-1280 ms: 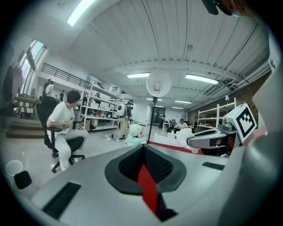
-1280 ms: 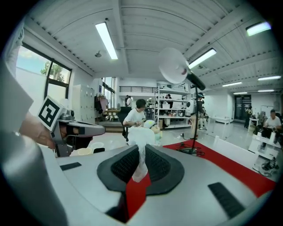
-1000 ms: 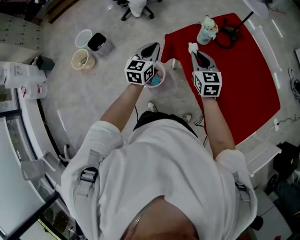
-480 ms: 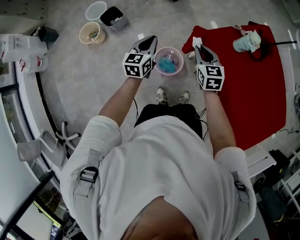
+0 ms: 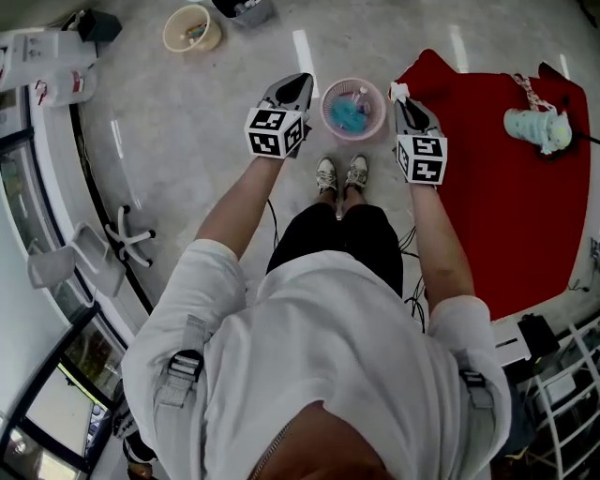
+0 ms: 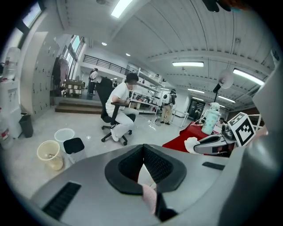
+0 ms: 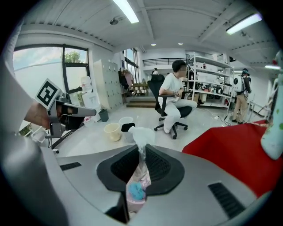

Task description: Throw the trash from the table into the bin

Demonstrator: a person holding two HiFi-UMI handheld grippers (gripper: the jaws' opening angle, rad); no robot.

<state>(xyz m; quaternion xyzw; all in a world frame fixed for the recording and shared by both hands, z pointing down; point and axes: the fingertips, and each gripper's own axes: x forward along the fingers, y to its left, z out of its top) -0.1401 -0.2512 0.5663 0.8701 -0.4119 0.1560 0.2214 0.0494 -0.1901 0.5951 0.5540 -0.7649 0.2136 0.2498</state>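
Note:
A pink bin [image 5: 324, 111] stands on the floor just ahead of the person's shoes, with blue trash [image 5: 349, 114] inside. My right gripper [image 5: 403, 101] hovers at the bin's right side, shut on a white crumpled tissue [image 5: 399, 90] that sticks out past its tips. The right gripper view shows that tissue [image 7: 140, 134] pinched between the pads, and the blue trash [image 7: 135, 190] shows in the gap below. At the bin's left side my left gripper [image 5: 298, 82] is shut, with nothing held between its pads [image 6: 154, 165].
The red table [image 5: 487, 187] lies to the right and carries a pale green toy bottle [image 5: 539, 127]. A beige bucket [image 5: 190, 28] sits at the far left of the floor. A chair base [image 5: 127, 239] stands by the left counter. A seated person [image 7: 174, 101] is farther off.
Both grippers have sunk and swung left away from the red table. The pink bin, earlier under the left gripper, now sits between the two. The tissue stays in the right gripper.

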